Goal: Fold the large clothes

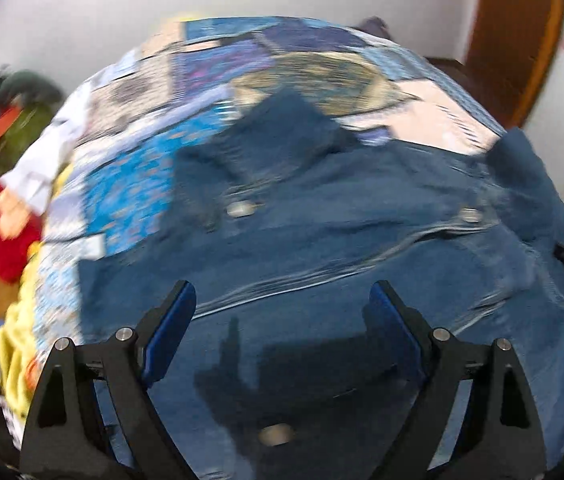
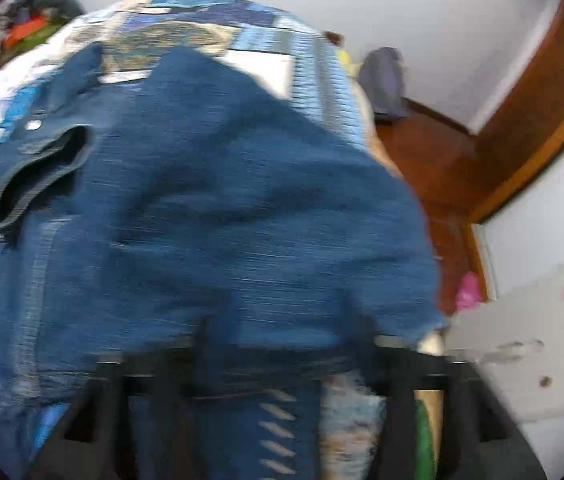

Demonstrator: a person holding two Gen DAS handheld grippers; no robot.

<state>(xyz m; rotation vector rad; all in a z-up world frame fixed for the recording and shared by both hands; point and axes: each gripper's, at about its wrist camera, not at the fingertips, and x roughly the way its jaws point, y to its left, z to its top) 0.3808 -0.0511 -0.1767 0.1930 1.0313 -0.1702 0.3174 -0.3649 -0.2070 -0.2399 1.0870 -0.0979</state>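
Now both hand-held grippers, left (image 1: pixel 282 320) and right (image 2: pixel 282 368), hang spread above the denim garment (image 1: pixel 322 240) on the bed (image 1: pixel 142 168); next likely regrasping an edge to fold.

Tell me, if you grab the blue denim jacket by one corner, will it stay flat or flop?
The denim jacket would probably flop: it already lies creased and bunched on the bedspread. Thick seams and metal buttons suggest it is fairly heavy.
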